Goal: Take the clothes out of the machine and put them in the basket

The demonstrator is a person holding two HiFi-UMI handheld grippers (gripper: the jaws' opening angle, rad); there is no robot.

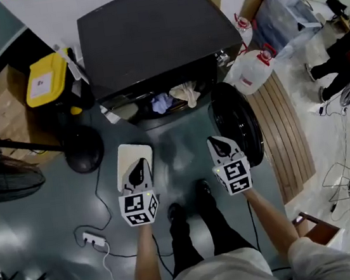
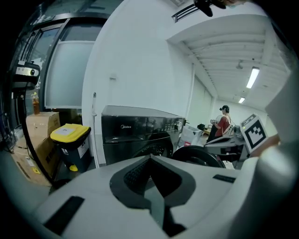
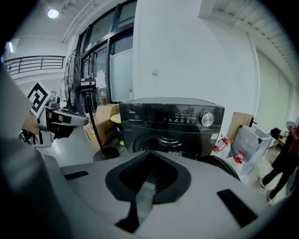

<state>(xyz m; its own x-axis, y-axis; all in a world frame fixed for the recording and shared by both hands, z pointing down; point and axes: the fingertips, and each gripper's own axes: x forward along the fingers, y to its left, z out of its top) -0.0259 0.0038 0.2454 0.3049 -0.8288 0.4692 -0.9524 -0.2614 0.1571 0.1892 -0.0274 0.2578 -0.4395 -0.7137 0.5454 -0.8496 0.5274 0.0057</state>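
The black washing machine stands ahead with its round door swung open to the right. In the drum mouth lie a blue cloth and a cream cloth. My left gripper and right gripper hang side by side over the floor, short of the opening, both shut and empty. The left gripper view shows its gripper facing the machine. The right gripper looks at the drum. A white rounded rectangle shows under the left gripper; I cannot tell if it is the basket.
A yellow-lidded bin and cardboard boxes stand left of the machine. A fan base and a power strip with its cable lie on the floor at left. White jugs and wooden slats are at right, a person beyond.
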